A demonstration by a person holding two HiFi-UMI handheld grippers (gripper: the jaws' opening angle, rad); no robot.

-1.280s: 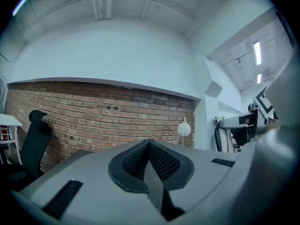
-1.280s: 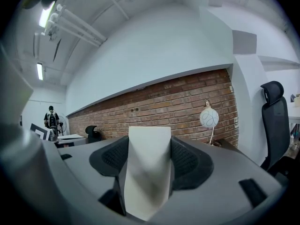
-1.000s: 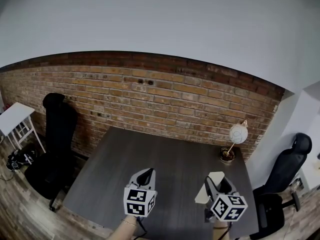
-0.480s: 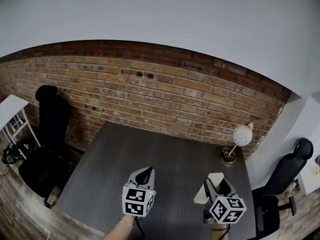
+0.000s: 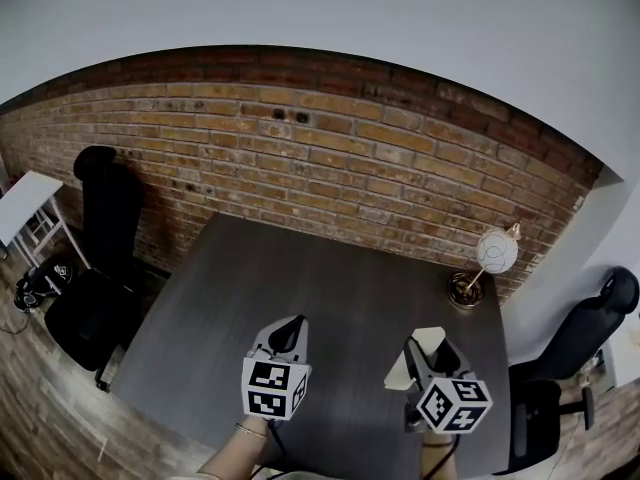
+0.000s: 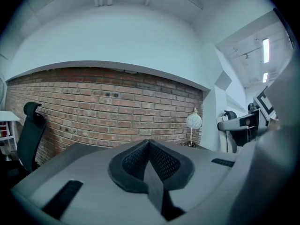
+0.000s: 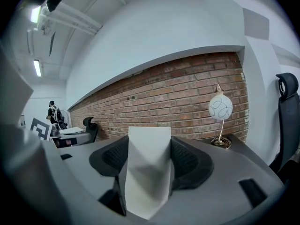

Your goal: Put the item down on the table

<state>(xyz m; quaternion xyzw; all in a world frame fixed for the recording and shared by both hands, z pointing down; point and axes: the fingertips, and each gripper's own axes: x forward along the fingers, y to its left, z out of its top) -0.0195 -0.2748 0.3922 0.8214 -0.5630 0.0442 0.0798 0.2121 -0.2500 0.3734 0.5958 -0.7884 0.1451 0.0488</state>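
Observation:
My right gripper (image 5: 422, 350) is shut on a white folded card (image 5: 410, 366), held above the near right part of the dark grey table (image 5: 300, 288). In the right gripper view the white card (image 7: 146, 172) stands upright between the black pads (image 7: 187, 161), and the gripper (image 7: 147, 161) points at the brick wall. My left gripper (image 5: 293, 330) hovers above the near middle of the table, shut with nothing in it. Its black pads (image 6: 164, 162) meet in the left gripper view, where the gripper (image 6: 149, 149) also faces the wall.
A white globe lamp on a brass stand (image 5: 487, 260) sits at the table's far right corner. A brick wall (image 5: 330, 158) runs behind the table. Black office chairs stand at the left (image 5: 100, 258) and at the right (image 5: 575, 358). A white side table (image 5: 25, 208) is far left.
The head view has tipped and shifted, so the table and wall sit lower and more central. Both grippers keep almost the same places, the right one still holding the card.

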